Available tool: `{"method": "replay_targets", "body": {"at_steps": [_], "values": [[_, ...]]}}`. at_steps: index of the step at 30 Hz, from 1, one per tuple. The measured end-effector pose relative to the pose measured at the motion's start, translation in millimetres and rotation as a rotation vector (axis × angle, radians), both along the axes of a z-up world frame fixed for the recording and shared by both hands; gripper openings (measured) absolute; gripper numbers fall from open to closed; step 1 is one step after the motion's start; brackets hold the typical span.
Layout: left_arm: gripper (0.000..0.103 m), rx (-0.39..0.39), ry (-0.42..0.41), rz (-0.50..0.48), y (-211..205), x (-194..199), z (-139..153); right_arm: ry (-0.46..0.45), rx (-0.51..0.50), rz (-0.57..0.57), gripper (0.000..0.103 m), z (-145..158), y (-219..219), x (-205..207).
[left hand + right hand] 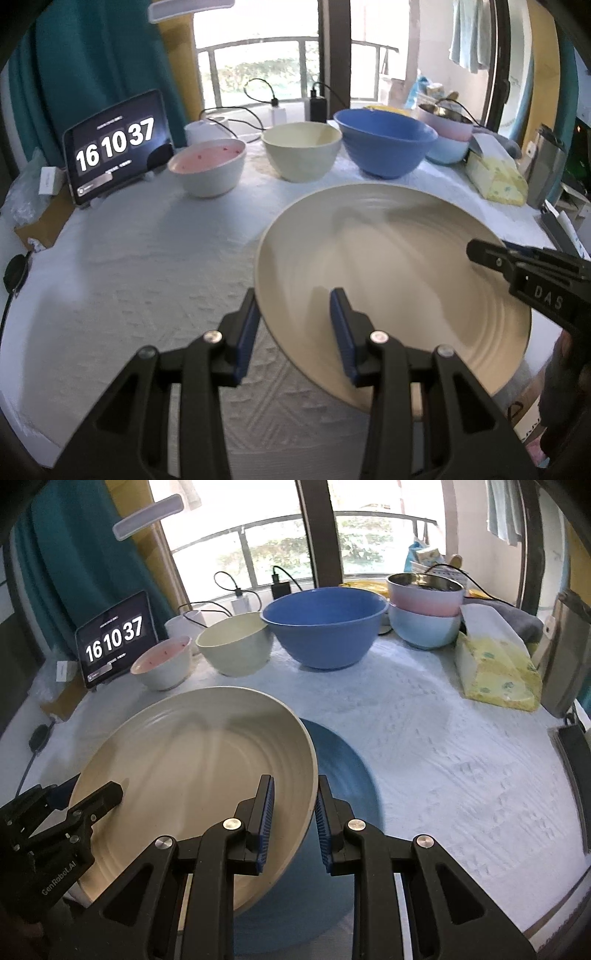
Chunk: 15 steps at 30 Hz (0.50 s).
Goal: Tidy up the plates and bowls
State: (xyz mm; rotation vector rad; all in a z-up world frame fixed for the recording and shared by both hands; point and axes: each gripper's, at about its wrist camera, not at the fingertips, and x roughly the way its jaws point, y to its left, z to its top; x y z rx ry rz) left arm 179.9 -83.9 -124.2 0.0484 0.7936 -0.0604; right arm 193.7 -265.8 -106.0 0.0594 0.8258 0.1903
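Note:
A large cream plate [399, 280] hangs tilted above the white cloth, carried between both grippers. My left gripper [295, 306] is shut on the plate's left rim, one blue pad under the edge and one on the inner face. My right gripper [293, 794] is shut on the opposite rim of the cream plate [192, 768]. A dark blue plate [343, 775] lies flat on the cloth directly beneath, partly hidden. At the back stand a white bowl with a pink inside [208, 166], a cream bowl [301, 147] and a big blue bowl [384, 142].
A pink bowl [424, 590] sits stacked in a light blue bowl [421, 631] at the back right. A tablet showing a clock [114, 144] leans at the back left. A yellow tissue pack [495, 672] lies at the right, with chargers and cables along the window.

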Motion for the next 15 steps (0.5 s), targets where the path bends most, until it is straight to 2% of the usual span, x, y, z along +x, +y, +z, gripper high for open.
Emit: {"method": "replay_targets", "body": {"at_steps": [15], "values": [[0.041, 0.038, 0.070, -0.045, -29.4, 8.1, -13.5, 0.010, 0.020, -0.041, 0.024, -5.4, -28.5, -3.7]]}}
